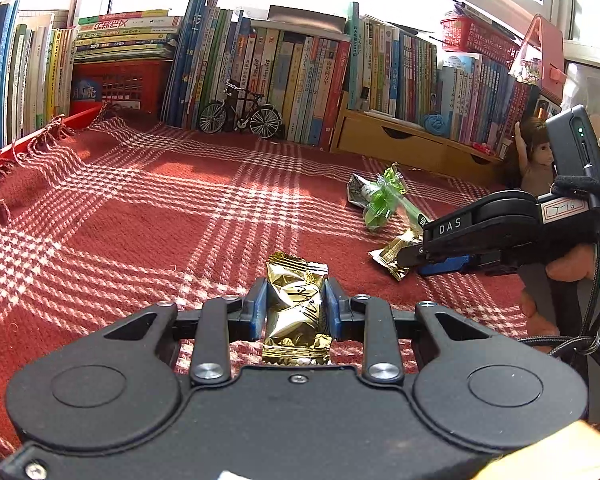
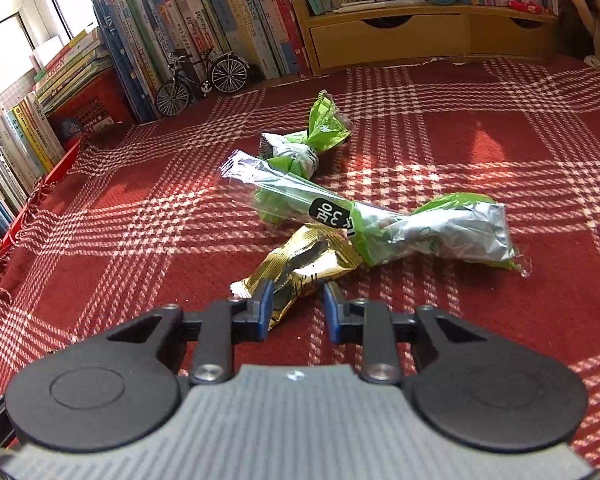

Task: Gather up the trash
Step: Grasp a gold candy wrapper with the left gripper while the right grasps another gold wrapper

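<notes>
Your left tool (image 1: 296, 304) is clamped on a gold wrapper (image 1: 296, 308), both blue pads pressing its sides, with the wrapper standing up between them above the red plaid cloth (image 1: 140, 220). Your right tool (image 2: 296, 304) straddles the near end of a second gold wrapper (image 2: 300, 266): the left pad touches it, but a gap shows at the right pad, so I can't tell if it is gripped. That wrapper lies flat on the cloth, its far end tucked under a long green and silver wrapper (image 2: 380, 224). A twisted green wrapper (image 2: 308, 140) lies just behind, touching the long one. In the left view, your right tool comes in from the right edge onto that pile. Books (image 1: 260, 60), a model bicycle (image 1: 240, 114) and a wooden drawer unit (image 2: 388, 36) line the back.
</notes>
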A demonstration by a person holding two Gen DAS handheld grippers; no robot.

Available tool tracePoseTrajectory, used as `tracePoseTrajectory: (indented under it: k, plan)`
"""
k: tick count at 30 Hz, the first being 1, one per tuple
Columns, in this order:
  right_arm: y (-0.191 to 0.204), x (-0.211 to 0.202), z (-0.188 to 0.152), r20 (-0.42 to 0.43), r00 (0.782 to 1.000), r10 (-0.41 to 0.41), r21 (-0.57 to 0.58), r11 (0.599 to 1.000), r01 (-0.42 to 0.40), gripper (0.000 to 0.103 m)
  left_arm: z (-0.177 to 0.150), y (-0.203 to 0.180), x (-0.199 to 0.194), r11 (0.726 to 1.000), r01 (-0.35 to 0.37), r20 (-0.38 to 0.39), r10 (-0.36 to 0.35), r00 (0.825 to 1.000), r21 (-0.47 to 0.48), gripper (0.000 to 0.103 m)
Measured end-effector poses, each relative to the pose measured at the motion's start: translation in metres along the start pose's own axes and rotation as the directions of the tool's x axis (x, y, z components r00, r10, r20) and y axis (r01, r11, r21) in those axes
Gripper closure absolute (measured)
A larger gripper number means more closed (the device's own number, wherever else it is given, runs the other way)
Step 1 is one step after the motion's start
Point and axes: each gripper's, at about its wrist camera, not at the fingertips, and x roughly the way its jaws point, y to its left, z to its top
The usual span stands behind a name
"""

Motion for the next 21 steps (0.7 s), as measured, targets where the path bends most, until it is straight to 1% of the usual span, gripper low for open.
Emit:
tracePoseTrajectory:
  k: [2, 6, 7, 8, 9, 10, 11, 12, 15, 18, 21]
  plan:
    - [-0.002, -0.004, -0.003, -0.002, 1.0, 0.009, 0.001, 1.0, -0.009, 0.083, 0.0, 0.002, -0.003, 1.0, -0.002, 0.003, 0.002, 1.0, -0.005, 0.075]
    - [-0.005, -0.017, -0.01, -0.002, 1.0, 0.01, -0.029, 1.0, -0.01, 0.085, 0.0, 0.006, -0.008, 1.0, 0.0, 0.0, 0.0, 1.0, -0.018, 0.075]
    - [-0.007, -0.021, -0.01, 0.005, 1.0, 0.009, -0.028, 1.0, -0.009, 0.083, -0.001, 0.007, -0.009, 1.0, -0.002, 0.002, 0.002, 1.0, -0.021, 0.075]
    - [-0.009, -0.023, -0.009, 0.011, 1.0, 0.01, -0.02, 1.0, -0.009, 0.075, -0.001, 0.008, -0.01, 1.0, -0.004, 0.003, 0.004, 1.0, -0.022, 0.075]
    - [-0.011, -0.024, -0.006, 0.014, 1.0, 0.009, -0.004, 1.0, -0.009, 0.065, 0.0, 0.009, -0.011, 1.0, -0.007, 0.004, 0.007, 1.0, -0.025, 0.075]
    - [-0.014, -0.022, -0.002, 0.006, 1.0, 0.012, 0.022, 1.0, -0.012, 0.051, 0.0, 0.01, -0.012, 1.0, -0.008, 0.006, 0.009, 1.0, -0.028, 0.075]
    - [-0.017, -0.02, 0.003, -0.002, 1.0, 0.019, 0.054, 0.998, -0.019, 0.04, 0.0, 0.012, -0.013, 1.0, -0.011, 0.009, 0.011, 1.0, -0.029, 0.075]
    - [-0.02, -0.017, 0.007, -0.011, 1.0, 0.025, 0.099, 0.995, -0.024, 0.038, 0.001, 0.013, -0.015, 0.999, -0.014, 0.013, 0.015, 1.0, -0.028, 0.075]
    - [-0.023, -0.003, 0.02, -0.044, 0.998, 0.045, 0.185, 0.982, -0.036, 0.038, 0.002, 0.018, -0.018, 0.999, -0.028, 0.023, 0.029, 0.999, -0.027, 0.075]
    - [-0.019, 0.012, 0.03, -0.069, 0.997, 0.035, 0.215, 0.976, -0.019, 0.037, 0.002, 0.024, -0.019, 0.999, -0.039, 0.025, 0.04, 0.999, -0.038, 0.075]
    - [-0.011, 0.027, 0.034, -0.107, 0.994, 0.004, 0.218, 0.976, 0.019, 0.037, 0.001, 0.03, -0.019, 0.998, -0.044, 0.019, 0.045, 0.999, -0.053, 0.075]
